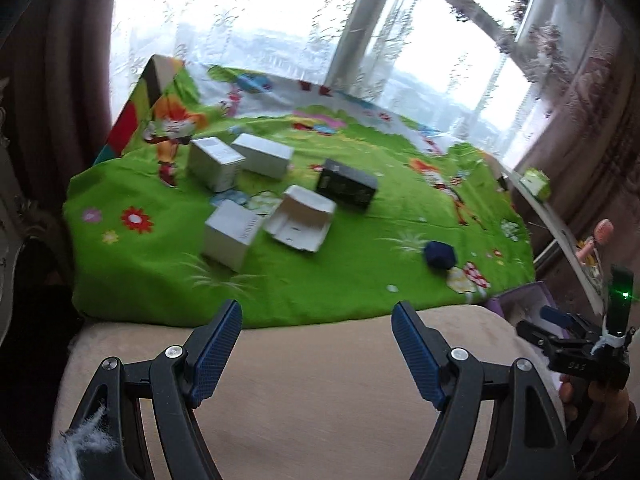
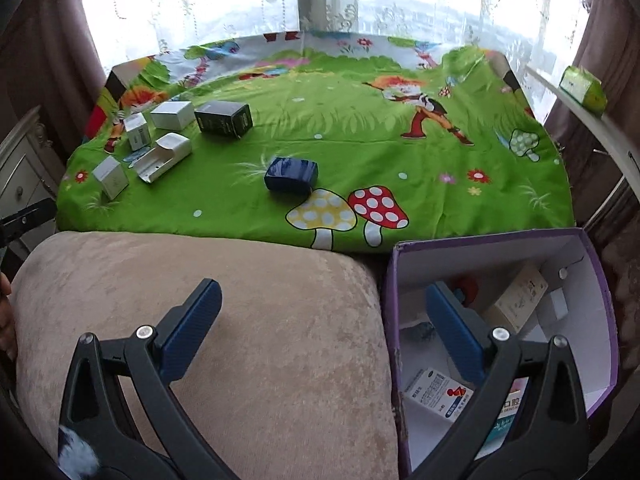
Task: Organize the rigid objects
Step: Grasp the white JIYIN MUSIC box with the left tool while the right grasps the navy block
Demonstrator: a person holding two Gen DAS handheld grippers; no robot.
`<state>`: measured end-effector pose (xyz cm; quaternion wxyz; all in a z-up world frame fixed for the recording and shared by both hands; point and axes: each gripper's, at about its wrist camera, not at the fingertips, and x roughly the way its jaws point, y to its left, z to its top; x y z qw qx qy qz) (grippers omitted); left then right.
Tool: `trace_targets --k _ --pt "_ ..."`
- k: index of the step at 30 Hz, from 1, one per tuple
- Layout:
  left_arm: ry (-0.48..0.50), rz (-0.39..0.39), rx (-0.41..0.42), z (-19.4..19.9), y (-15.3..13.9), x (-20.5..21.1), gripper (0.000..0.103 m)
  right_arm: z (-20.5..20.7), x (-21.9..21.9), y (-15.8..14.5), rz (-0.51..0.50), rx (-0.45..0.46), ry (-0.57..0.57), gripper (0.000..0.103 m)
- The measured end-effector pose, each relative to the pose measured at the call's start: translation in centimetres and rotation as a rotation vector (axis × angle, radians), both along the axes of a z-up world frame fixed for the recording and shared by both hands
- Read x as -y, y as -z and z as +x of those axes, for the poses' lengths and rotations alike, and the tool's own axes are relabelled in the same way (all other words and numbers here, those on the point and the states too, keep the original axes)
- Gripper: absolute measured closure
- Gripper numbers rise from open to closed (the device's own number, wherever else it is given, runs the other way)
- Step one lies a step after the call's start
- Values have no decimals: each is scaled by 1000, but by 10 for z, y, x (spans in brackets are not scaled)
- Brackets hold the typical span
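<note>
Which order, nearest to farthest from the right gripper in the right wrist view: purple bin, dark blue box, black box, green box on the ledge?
From the right gripper:
1. Purple bin, right beside it, lower right.
2. Dark blue box, on the mat's near part, ahead.
3. Black box, farther back, left.
4. Green box, on the ledge, far right.

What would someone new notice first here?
The bright green cartoon cloth dominates, with white boxes and a black box clustered at its left. A blue box lies alone nearer the middle, and a purple bin of cartons sits at the near right.
</note>
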<state>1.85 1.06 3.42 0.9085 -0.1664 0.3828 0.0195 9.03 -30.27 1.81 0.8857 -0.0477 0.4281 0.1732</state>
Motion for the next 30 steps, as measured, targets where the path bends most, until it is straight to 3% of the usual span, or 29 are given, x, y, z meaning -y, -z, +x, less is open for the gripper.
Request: trace_targets --k 6,14,21,24,30 --pt "-52 40 -66 26 7 -32 25 18 -12 1 -13 -13 24 1" --pt "-78 127 -202 76 31 -49 25 50 -40 6 -35 -34 22 1" --pt "-80 169 -263 102 46 -52 28 86 -60 21 -50 -71 33 1" --pt "-71 207 -269 109 48 -48 34 100 -67 24 -57 -71 44 1" --pt "-63 203 -299 119 59 -50 56 119 -82 32 -95 -71 43 1"
